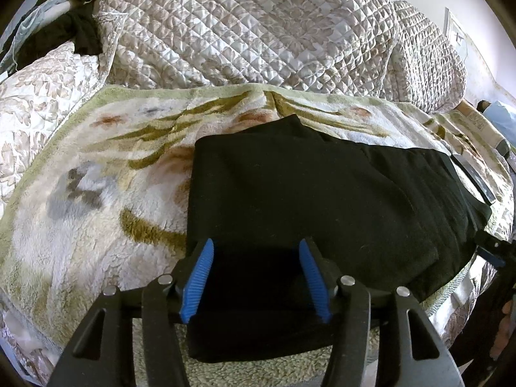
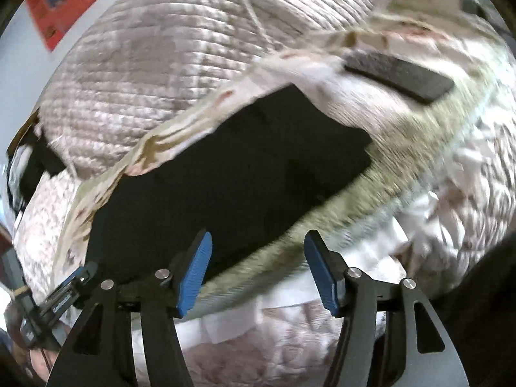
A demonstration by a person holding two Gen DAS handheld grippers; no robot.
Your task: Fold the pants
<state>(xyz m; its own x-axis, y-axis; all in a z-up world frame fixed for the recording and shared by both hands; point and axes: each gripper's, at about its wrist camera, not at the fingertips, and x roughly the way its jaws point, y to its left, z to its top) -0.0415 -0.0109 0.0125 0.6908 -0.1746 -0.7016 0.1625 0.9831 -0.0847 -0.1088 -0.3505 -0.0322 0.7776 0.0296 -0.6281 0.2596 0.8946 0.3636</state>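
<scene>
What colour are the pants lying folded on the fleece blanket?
Plain black pants, no visible pattern. The left wrist view shows them best; the right wrist view is blurred.

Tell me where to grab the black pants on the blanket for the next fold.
Probably grip the black pants at the near edge, coming in low from the front. That edge overhangs the fleece blanket in the left wrist view, between the left gripper's open pads.

The pants (image 1: 306, 193) lie on the blanket (image 1: 96, 193); the quilt (image 1: 242, 25) is heaped behind; a remote (image 2: 400, 74) rests right.
</scene>
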